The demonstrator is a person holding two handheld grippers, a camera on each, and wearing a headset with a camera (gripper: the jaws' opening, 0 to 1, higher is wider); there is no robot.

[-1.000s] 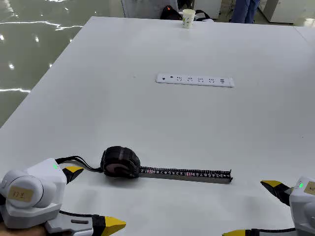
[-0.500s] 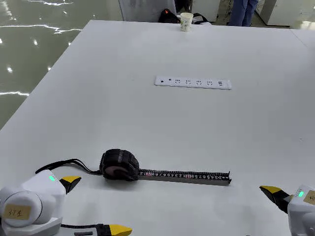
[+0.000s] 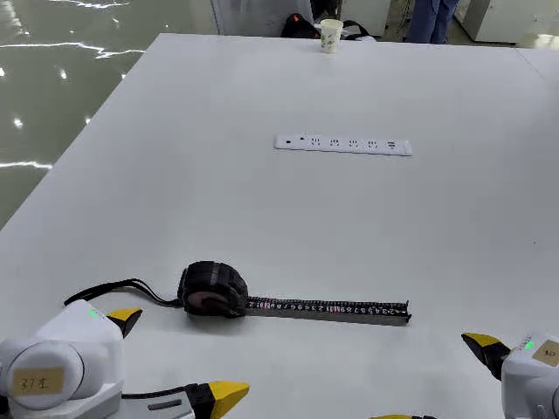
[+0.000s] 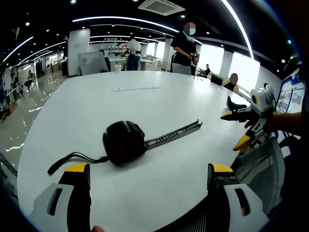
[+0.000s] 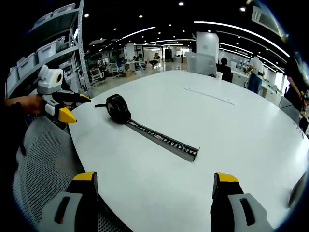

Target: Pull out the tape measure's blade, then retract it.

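**The left hand-held gripper [image 3: 177, 355] and right hand-held gripper [image 5: 154, 176] both spread wide, one tape measure [image 3: 212, 289] between them**

At the near left edge of the desk [image 3: 262, 201], the left hand-held gripper has its yellow-tipped jaws wide apart and grips nothing. It sits just short of the tape measure's strap [image 3: 113, 288], not touching it.

There is one tape measure, lying near the front of the desk between the two hand-held grippers. Its black wrist strap trails to the left. The case [image 3: 212, 289] is black, rounded and ribbed, with a paler round face on its side. From the case, the blade [image 3: 327, 308] lies flat on the desk, extended to the right and ending in a small hook. The blade is dark with a row of small numerals and red marks, too small to read.

The right hand-held gripper waits at the near right edge, well apart from the blade's end, jaws also wide apart and empty.

Farther back lie one white power strip [image 3: 342, 144] and, at the far edge, one paper cup [image 3: 330, 35] with an illegible print.
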